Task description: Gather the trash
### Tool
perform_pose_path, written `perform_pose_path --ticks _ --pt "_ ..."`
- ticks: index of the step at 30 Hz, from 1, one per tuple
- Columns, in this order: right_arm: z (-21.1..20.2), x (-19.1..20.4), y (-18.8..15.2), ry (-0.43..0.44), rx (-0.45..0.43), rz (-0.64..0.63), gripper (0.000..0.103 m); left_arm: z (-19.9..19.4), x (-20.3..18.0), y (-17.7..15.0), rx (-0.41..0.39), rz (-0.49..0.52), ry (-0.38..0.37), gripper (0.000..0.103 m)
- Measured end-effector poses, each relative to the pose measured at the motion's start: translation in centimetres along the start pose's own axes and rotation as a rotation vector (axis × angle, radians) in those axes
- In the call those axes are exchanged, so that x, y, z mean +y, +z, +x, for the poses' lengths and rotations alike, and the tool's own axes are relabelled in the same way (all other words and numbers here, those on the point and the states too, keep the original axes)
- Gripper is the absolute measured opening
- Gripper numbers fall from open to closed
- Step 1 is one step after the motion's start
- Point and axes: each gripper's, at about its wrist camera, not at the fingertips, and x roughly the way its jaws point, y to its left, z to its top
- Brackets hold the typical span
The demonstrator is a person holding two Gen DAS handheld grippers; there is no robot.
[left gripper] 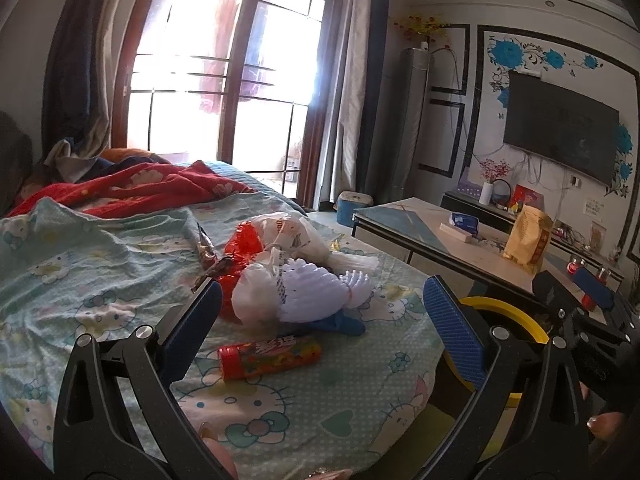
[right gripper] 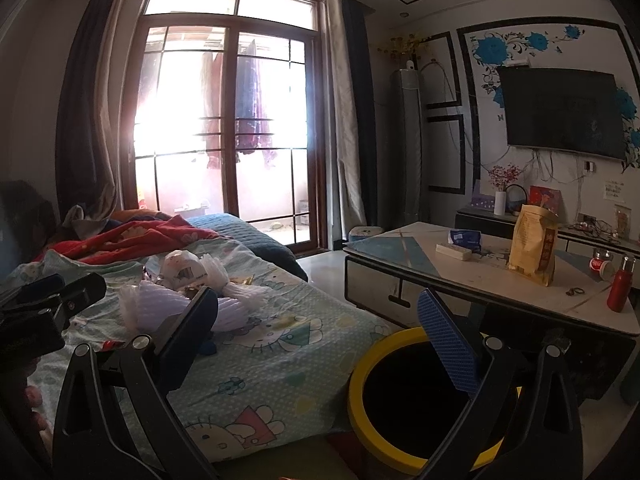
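A pile of trash lies on the light-green cartoon bed sheet [left gripper: 100, 240]: a red-orange snack tube [left gripper: 270, 358], white foam netting [left gripper: 316, 292], a white plastic bag [left gripper: 292, 234], a red wrapper [left gripper: 244, 242] and a blue scrap [left gripper: 344, 326]. My left gripper [left gripper: 326, 330] hovers open just above the tube, nothing between its fingers. A yellow-rimmed black bin [right gripper: 404, 396] stands on the floor beside the bed. My right gripper [right gripper: 324, 336] is open over the bed edge and the bin, holding nothing. In the right wrist view the foam netting [right gripper: 160, 308] and the bag [right gripper: 184, 270] lie farther left.
A low coffee table [right gripper: 420, 276] stands right of the bin with a yellow pouch [right gripper: 534, 242], a red bottle [right gripper: 620, 288] and a blue packet [right gripper: 464, 240]. A red blanket [left gripper: 132, 188] is bunched at the bed's far end. Glass doors and a wall television [right gripper: 560, 114] lie beyond.
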Motion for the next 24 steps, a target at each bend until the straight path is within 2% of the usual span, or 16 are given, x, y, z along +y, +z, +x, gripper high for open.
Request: perform_pose_path --ticks 15,20,24 --pt "2.8 4.8 1.4 0.168 0.095 -0.115 0.097 1.1 5.3 1.1 0.019 -0.102 0.113 0.092" --pt "4.8 7.0 1.7 0.262 0.147 -0.175 0.097 1.4 7.1 1.5 0.035 -0.133 0.147 0.092" --pt "6.7 8.9 1.5 0.340 0.193 -0.224 0.097 2.1 8.9 1.7 0.077 -0.153 0.154 0.092"
